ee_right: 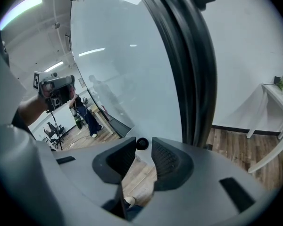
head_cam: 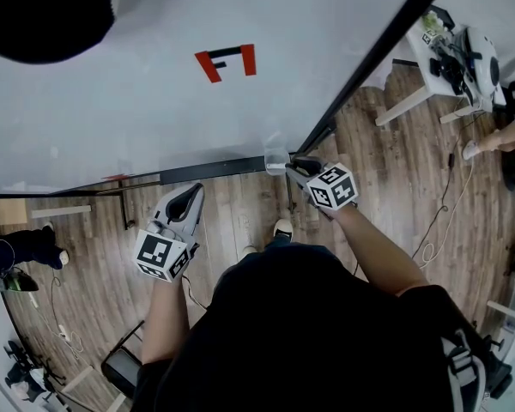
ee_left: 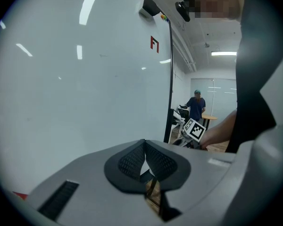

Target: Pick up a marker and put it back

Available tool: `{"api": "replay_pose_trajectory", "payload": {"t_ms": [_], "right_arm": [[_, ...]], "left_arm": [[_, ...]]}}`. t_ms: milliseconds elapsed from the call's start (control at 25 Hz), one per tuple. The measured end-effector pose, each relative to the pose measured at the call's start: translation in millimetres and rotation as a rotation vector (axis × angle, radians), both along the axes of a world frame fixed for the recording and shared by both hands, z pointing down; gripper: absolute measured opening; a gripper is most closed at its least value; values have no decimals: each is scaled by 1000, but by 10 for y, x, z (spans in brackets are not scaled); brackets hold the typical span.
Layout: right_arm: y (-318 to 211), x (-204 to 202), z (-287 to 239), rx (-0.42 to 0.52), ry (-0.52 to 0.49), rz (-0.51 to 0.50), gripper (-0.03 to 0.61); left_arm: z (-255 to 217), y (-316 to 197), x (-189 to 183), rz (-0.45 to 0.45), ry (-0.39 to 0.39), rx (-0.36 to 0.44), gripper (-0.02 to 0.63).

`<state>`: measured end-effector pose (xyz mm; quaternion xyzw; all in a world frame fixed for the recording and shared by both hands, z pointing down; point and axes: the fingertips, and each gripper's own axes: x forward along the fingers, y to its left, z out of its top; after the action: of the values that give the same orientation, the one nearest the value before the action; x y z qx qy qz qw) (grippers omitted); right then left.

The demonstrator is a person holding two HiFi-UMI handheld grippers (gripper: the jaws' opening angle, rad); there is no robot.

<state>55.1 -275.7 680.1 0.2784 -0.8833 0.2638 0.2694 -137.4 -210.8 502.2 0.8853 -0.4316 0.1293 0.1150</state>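
Note:
A marker shows end-on as a small black round tip [ee_right: 142, 143] in the right gripper view, at the foot of the whiteboard [head_cam: 154, 84]. My right gripper [ee_right: 143, 149] stands open with that tip between its fingertips, close to the left pad and a sliver away from the right one. In the head view the right gripper [head_cam: 299, 171] is at the board's lower right corner, beside a small clear holder [head_cam: 275, 158]. My left gripper [head_cam: 187, 202] hangs below the board's bottom edge. Its pads meet at the tips with nothing between them [ee_left: 144, 144].
The whiteboard bears a red and black mark [head_cam: 227, 61] and has a black frame [head_cam: 373, 54] on its right side. A white table [head_cam: 429, 67] with gear stands at the far right. Cables lie on the wood floor [head_cam: 438, 213]. Another person [ee_left: 196, 105] stands in the distance.

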Motion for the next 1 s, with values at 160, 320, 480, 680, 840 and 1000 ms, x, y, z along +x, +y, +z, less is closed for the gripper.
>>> {"api": "replay_pose_trajectory", "payload": {"t_ms": [160,320,480,680,840,1000], "right_arm": [[8,-17,10,1,9,-8,89],[3,-35,-7,7,14,-12,73],[-5,-42,-13,11,22,-9,72],[-3,-52,-53,20,26,1,71],[1,-63,-96,32,28,4,71],[-15,-76,-184,50,26,17,69]], "left_arm": [[0,16,-15,-4,1,0,12],[-11,26,-41,-9,3,3,12],[-8,46,-68,-11,8,2,12],[-24,62,-99,-10,13,7,12],[-40,72,-114,-5,16,17,12],[-81,98,-158,-1,19,28,12]]}}
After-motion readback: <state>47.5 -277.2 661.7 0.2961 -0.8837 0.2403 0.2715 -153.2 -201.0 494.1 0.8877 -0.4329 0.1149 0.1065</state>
